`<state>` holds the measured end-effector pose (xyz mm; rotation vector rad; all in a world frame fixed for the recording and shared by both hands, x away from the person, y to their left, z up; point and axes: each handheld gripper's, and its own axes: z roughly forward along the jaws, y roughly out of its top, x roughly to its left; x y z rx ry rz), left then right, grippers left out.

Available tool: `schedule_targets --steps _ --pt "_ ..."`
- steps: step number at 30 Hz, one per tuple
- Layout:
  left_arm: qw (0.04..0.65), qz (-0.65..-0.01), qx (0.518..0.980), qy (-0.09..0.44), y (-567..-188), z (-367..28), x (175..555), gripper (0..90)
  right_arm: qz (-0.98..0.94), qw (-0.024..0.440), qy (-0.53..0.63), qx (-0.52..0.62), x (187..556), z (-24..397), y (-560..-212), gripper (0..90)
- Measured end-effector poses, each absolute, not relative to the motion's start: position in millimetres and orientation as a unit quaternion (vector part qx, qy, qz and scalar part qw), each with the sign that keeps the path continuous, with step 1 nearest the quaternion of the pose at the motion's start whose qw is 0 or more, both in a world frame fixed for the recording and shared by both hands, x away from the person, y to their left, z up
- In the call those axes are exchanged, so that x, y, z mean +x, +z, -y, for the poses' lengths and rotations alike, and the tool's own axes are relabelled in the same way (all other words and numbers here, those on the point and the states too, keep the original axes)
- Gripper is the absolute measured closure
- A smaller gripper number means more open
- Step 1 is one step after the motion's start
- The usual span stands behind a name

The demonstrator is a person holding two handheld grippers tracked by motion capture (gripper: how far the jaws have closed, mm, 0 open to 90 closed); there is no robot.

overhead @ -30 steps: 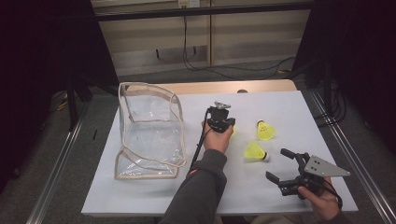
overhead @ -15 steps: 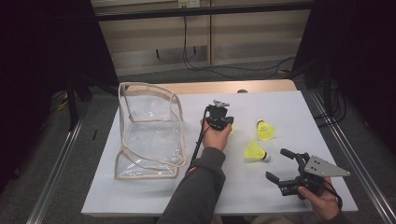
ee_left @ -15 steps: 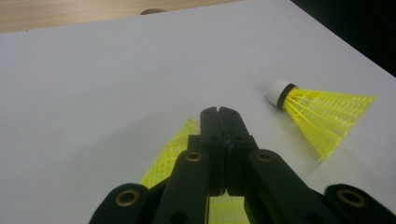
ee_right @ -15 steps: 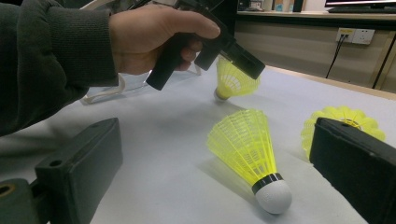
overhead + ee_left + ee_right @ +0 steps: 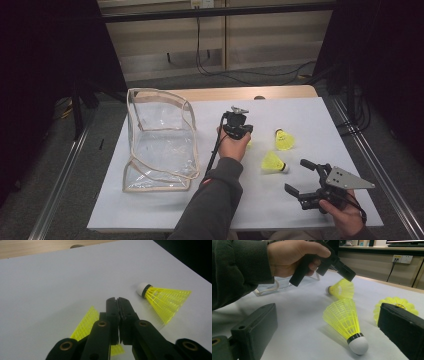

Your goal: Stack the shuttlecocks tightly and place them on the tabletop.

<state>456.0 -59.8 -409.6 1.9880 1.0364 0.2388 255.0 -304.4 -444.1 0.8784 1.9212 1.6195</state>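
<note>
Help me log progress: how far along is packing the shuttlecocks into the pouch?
Done: nothing seems packed; the clear pouch looks empty. In hand: the left gripper is shut on the skirt of one yellow shuttlecock. Left: that one, plus the near shuttlecock and the far shuttlecock, both lying loose; the right gripper is open beside them.

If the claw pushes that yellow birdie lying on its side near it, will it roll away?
Probably only in a curve: the shuttlecock lies on its side, skirt wide, white tip narrow. It looks very light, since the skirt is open mesh, so a nudge may send it skidding. That thin mesh would likely bend if squeezed.
</note>
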Motion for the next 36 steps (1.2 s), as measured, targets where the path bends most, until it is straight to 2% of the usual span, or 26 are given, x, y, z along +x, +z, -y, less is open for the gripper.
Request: schedule_targets --steps 36 --pt "0.418 -0.429 0.794 0.105 -409.4 40.4 459.1 87.3 -0.701 0.238 0.591 0.319 254.7 303.6 -443.9 2.2"
